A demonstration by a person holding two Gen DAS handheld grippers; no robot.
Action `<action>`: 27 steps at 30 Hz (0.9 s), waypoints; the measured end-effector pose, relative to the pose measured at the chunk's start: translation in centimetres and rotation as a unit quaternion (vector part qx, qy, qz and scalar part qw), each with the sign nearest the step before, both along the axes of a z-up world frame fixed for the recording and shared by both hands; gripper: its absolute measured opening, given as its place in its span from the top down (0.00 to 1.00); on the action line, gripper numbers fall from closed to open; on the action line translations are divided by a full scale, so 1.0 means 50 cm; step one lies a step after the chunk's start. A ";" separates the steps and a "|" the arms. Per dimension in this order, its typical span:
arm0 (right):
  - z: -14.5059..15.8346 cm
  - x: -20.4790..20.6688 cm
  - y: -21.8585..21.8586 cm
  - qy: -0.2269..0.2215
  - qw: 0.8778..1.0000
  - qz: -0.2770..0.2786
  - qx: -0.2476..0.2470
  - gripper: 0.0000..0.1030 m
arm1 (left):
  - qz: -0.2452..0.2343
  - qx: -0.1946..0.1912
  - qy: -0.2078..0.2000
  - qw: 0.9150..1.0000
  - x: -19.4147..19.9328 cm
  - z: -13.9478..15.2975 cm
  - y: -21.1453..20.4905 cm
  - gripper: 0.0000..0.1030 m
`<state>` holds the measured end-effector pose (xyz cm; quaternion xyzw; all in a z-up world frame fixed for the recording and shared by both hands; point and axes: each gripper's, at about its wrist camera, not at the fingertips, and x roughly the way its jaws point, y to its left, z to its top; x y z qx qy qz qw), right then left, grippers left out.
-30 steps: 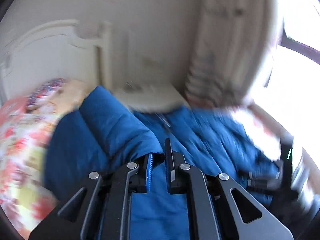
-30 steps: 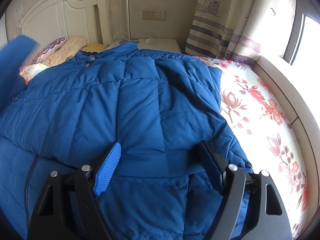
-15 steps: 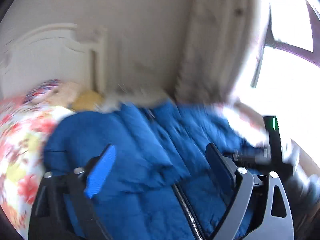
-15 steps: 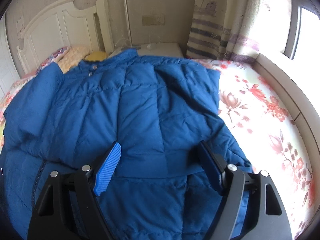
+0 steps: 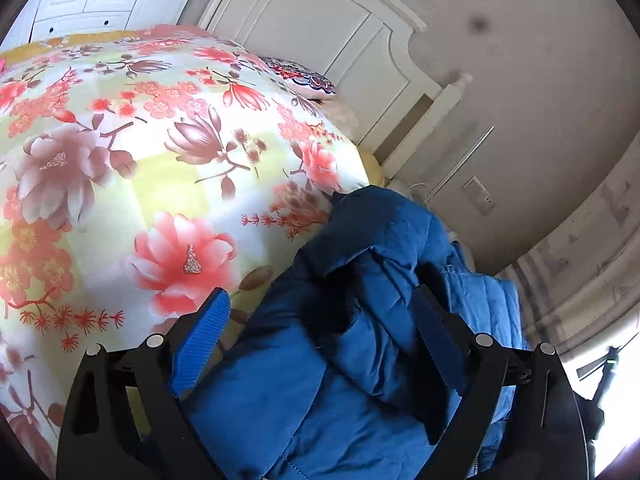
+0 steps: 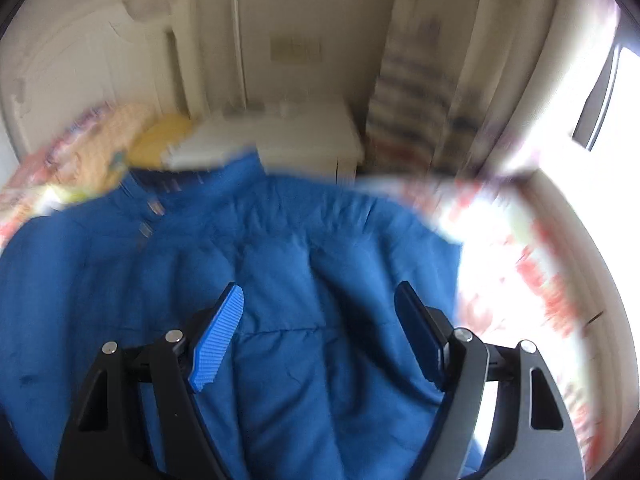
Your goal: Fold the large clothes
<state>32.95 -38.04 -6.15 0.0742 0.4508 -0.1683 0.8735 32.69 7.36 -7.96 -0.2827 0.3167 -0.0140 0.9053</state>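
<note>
Release is what's new: the left claw (image 5: 320, 324), a second ago pinched on a fold of the jacket (image 5: 360, 340), now gapes wide and empty over that bunched fold — one side reads as laid in. The right claw (image 6: 320, 308) hangs equally wide, holding nothing, jacket spread beneath and ahead. Beyond the left claw, floral bedspread (image 5: 140, 140) and headboard (image 5: 340, 32) — nothing obstructs.

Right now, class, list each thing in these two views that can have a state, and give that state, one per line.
Blue padded jacket: lying on the bed, part folded, bunched on one side.
Left gripper: open, nothing held.
Right gripper: open, nothing held.
Floral bedspread: spread over the bed.
Striped curtain: drawn aside from the window.
</note>
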 end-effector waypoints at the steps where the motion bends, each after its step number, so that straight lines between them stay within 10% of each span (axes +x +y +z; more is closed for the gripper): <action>1: -0.033 0.014 0.004 0.033 0.999 0.007 -0.003 0.23 | -0.004 0.005 0.002 1.000 0.000 0.000 -0.003 0.15; 5: 0.005 -0.001 0.063 0.010 0.997 -0.013 -0.080 0.33 | -0.008 0.033 -0.001 0.999 0.003 0.007 -0.030 0.15; 8: 0.075 -0.061 0.198 -0.078 0.990 0.097 -0.063 0.29 | 0.013 0.041 -0.001 0.999 0.001 0.009 -0.023 0.14; 12: 0.077 -0.132 0.419 -0.097 0.942 0.305 -0.097 0.26 | 0.040 0.033 0.005 0.999 -0.007 0.006 0.001 0.14; 16: 0.038 -0.158 0.544 -0.099 0.894 0.400 -0.175 0.26 | 0.051 0.021 0.020 0.998 -0.003 -0.006 0.015 0.14; 22: -0.012 -0.093 0.587 -0.074 0.885 0.400 -0.229 0.17 | 0.038 0.042 0.022 0.998 0.000 -0.005 0.000 0.14; 25: 0.012 -0.096 0.566 -0.084 0.886 0.426 -0.161 0.80 | 0.035 0.041 0.026 0.998 0.003 -0.007 -0.001 0.14; 27: 0.062 -0.106 0.515 -0.126 0.904 0.396 -0.095 0.95 | 0.034 0.039 0.031 0.998 0.005 -0.009 0.000 0.14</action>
